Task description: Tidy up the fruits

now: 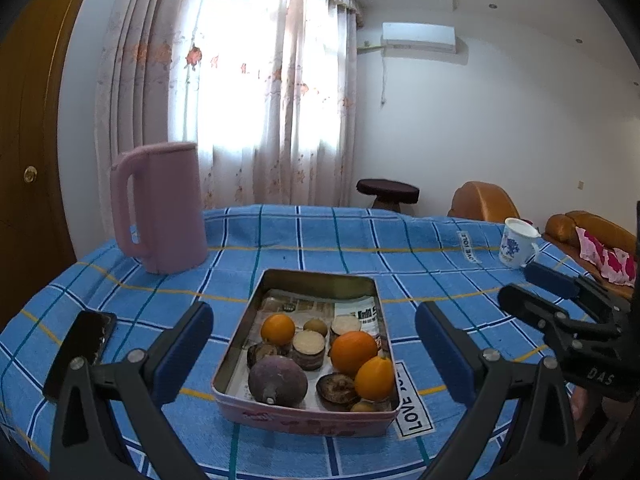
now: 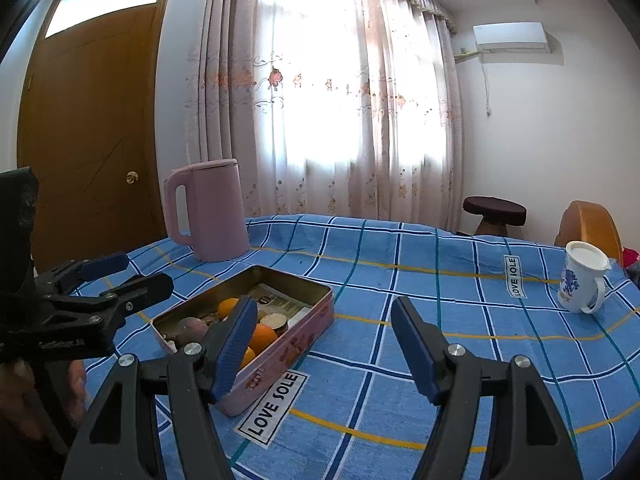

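Metal tin: sits near the table's front edge on the blue checked cloth, lined with newspaper; rigid walls.
Purple fruit: front-left corner of the tin; looks firm and heavy, so take it across its widest part.
Cut pieces: mid-tin, flat-faced; probably soft, so pinch them gently by the sides.
Oranges: right side of the tin, touching each other; round and smooth, likely to roll or slip.
Left gripper: fingers spread apart, empty, straddling the tin.
Right gripper: fingers apart, empty, just right of the tin.
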`<act>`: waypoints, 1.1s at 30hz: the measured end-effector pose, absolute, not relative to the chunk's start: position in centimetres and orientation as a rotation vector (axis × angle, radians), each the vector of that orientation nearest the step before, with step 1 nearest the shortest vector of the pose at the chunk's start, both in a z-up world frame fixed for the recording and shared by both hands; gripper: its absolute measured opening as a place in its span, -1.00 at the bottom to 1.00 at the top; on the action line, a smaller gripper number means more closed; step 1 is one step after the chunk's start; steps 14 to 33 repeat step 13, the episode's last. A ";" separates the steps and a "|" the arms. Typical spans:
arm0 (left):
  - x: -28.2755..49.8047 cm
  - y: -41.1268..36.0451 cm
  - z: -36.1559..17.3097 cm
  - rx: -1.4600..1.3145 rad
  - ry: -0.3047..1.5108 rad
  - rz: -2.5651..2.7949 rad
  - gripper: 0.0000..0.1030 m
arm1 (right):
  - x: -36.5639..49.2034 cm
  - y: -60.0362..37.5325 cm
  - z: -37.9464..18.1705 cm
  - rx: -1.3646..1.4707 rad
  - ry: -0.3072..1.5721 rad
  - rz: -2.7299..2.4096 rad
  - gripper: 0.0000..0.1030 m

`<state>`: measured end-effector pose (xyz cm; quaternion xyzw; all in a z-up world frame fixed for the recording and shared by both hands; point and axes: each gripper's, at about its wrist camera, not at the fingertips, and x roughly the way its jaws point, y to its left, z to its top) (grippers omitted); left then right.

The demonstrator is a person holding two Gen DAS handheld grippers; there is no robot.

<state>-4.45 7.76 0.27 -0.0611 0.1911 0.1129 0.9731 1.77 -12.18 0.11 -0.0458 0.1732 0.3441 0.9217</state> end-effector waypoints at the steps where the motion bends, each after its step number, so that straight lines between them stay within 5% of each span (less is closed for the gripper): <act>1: -4.3 7.8 0.1 -0.132 0.395 0.225 1.00 | 1.8 -12.2 0.0 -0.094 0.357 0.705 0.38; 33: -4.2 6.7 -0.2 -0.102 0.405 0.194 1.00 | 2.4 -13.2 -0.9 -0.088 0.379 0.685 0.38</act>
